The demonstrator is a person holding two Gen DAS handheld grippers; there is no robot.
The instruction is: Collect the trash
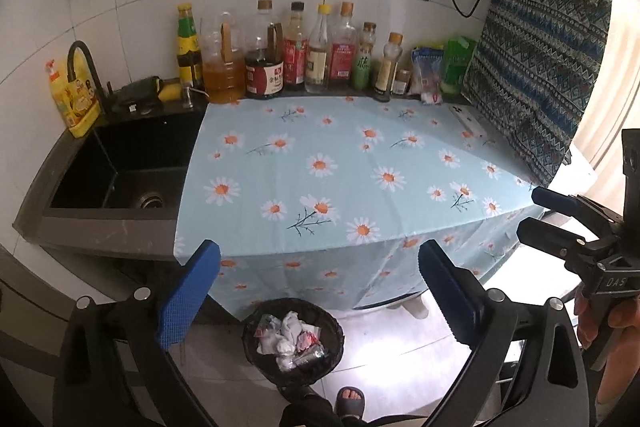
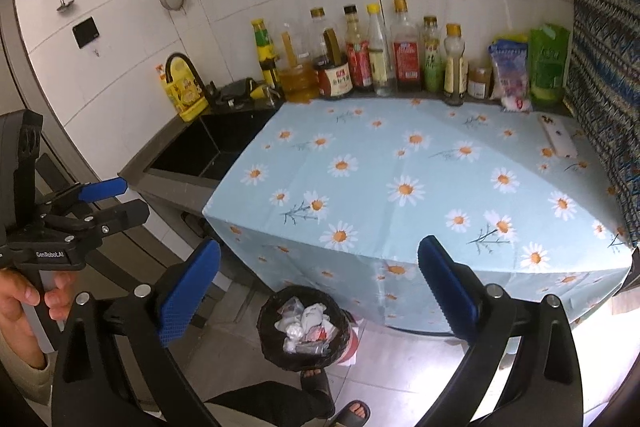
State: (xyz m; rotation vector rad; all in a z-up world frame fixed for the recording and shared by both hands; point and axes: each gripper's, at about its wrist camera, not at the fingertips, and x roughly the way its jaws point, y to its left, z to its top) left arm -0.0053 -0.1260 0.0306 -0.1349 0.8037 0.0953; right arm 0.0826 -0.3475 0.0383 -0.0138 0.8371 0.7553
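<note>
A black-lined trash bin [image 1: 293,341] stands on the floor in front of the counter, holding crumpled white tissues and wrappers [image 1: 289,338]. It also shows in the right wrist view [image 2: 305,332]. My left gripper [image 1: 320,291] is open and empty, held above the bin. My right gripper [image 2: 319,289] is open and empty, also above the bin. Each gripper shows in the other's view: the right gripper [image 1: 536,213] at the right edge, the left gripper [image 2: 134,199] at the left edge. A small white and red wrapper [image 1: 432,98] lies at the back of the counter by the bags.
The counter wears a blue daisy tablecloth [image 1: 340,179]. A row of sauce bottles [image 1: 296,55] lines the back wall. A black sink [image 1: 128,167] is at left, a patterned cloth [image 1: 540,67] at right. A white power strip [image 2: 558,141] lies on the cloth. A sandalled foot [image 1: 350,401] is near the bin.
</note>
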